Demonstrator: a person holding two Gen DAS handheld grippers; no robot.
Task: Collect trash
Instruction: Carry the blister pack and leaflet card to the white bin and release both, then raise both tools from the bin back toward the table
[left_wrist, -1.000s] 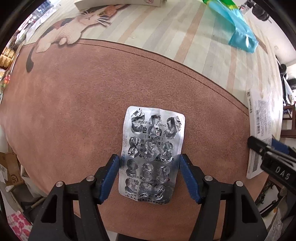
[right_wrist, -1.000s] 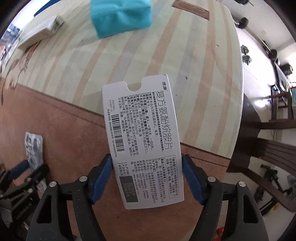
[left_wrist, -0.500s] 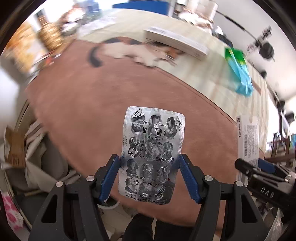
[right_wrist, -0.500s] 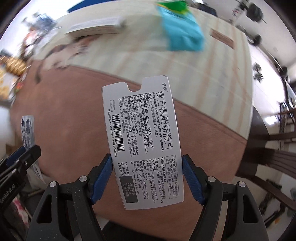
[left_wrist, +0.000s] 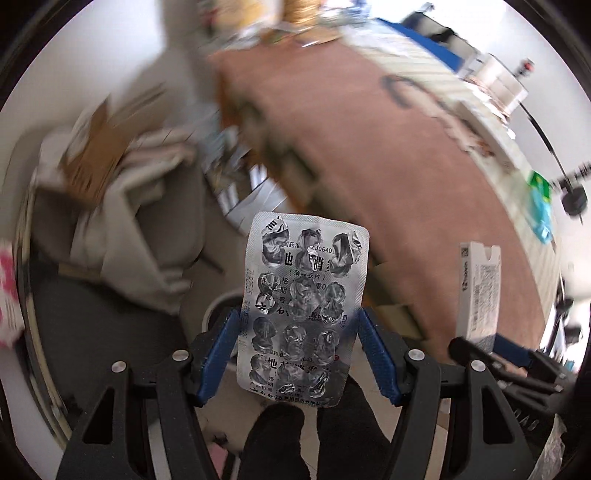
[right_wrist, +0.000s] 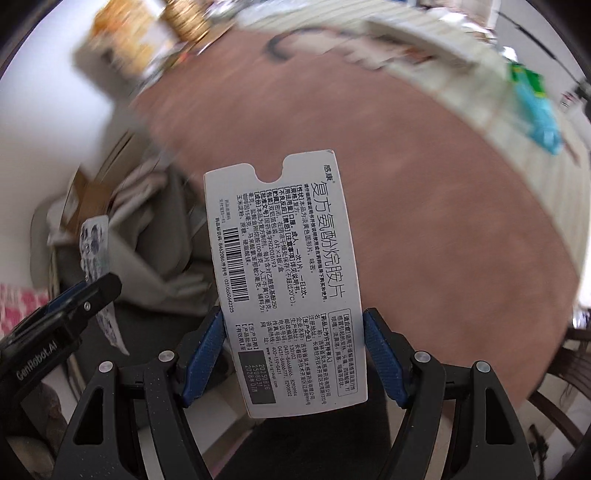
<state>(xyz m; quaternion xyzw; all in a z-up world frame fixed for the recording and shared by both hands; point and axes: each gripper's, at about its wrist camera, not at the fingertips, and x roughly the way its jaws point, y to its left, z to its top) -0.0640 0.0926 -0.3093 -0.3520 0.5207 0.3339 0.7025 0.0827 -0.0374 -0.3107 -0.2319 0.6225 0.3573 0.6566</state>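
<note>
Left gripper (left_wrist: 300, 353): blue pads clamped on the edges of an emptied foil blister pack (left_wrist: 303, 308), held upright. Right gripper (right_wrist: 293, 356): pads clamped on a flattened white medicine carton (right_wrist: 286, 280), printed side showing. Beyond, far right: brown surface (left_wrist: 413, 192); far left: blurred cardboard clutter (left_wrist: 99, 158).

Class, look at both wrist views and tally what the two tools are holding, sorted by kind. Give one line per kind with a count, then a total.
Empty foil pill sheet, held in the left tool: 1
Flattened white medicine box, held in the right tool: 1
Total: 2
</note>
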